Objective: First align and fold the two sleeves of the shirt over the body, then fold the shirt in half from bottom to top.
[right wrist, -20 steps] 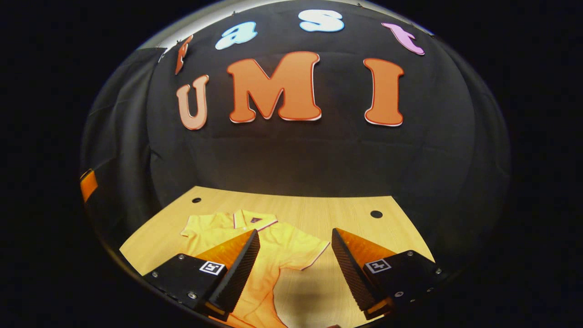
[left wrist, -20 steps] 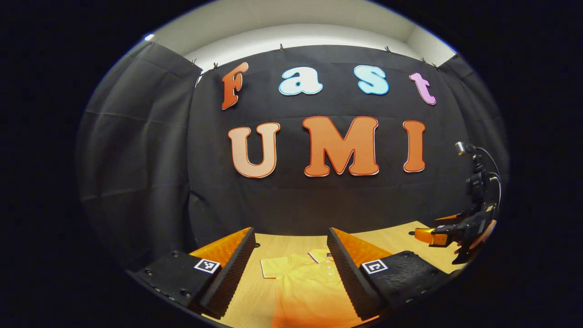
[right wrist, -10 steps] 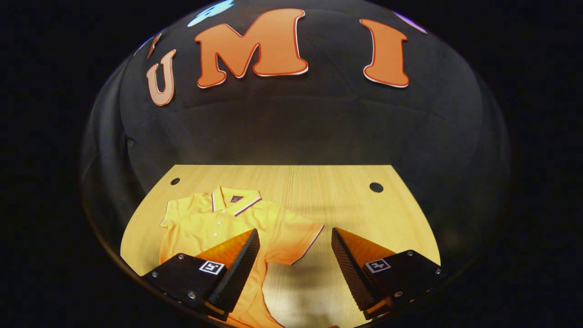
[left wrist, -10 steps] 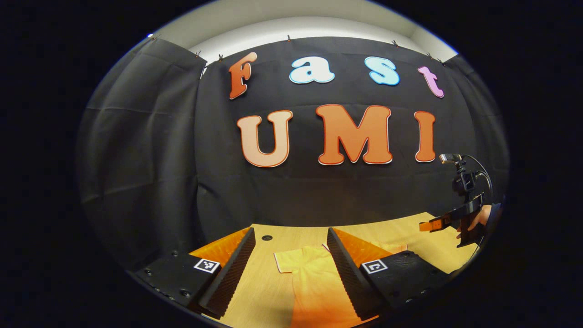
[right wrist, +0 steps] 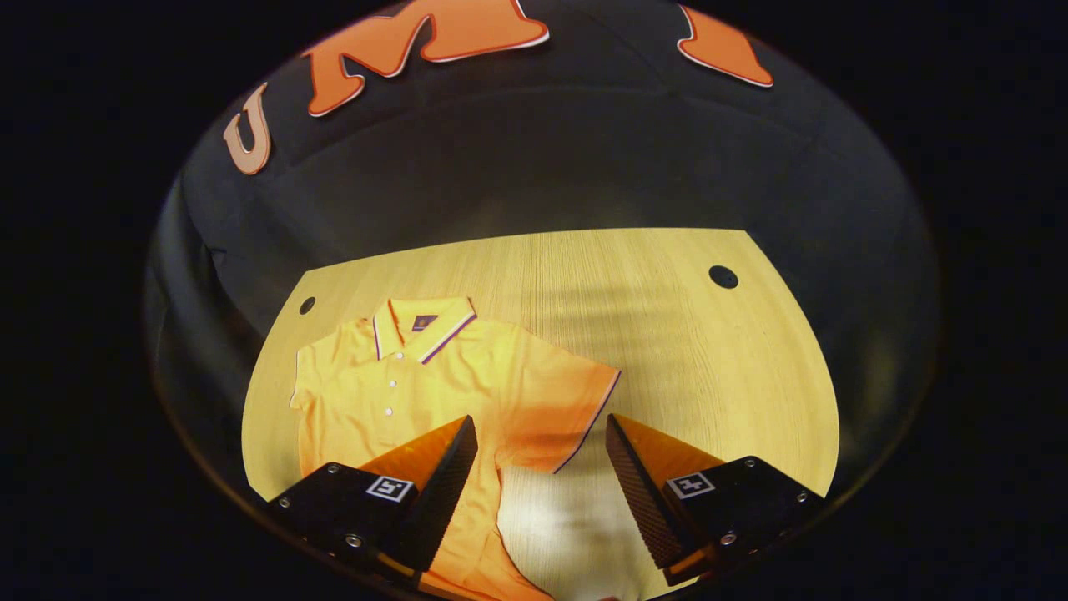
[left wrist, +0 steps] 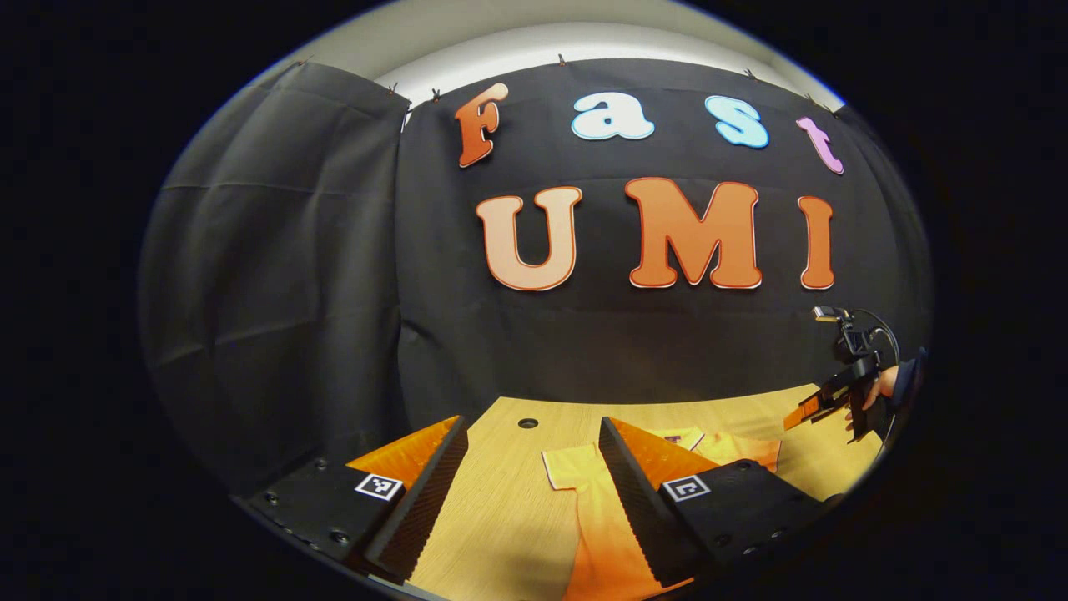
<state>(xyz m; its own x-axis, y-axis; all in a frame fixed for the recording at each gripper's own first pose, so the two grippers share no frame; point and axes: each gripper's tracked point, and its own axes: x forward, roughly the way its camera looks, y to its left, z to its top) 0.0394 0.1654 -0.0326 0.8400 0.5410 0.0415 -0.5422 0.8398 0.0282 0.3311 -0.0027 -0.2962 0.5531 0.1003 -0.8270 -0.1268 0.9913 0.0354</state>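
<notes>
Matt knit cloth shirt [right wrist: 434, 376] lies on a smooth, pale wood-grain table [right wrist: 667, 334].

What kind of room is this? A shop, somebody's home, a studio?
Most likely a small recording booth set up for practice, not a home. Black cloth hangs as the walls, one bare wooden table carries a lone yellow polo shirt, and a hand holds a gripper with a camera.

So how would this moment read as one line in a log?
shirt: flat on table, unfolded | left tool: open, above | right tool: open, near sleeve
</notes>
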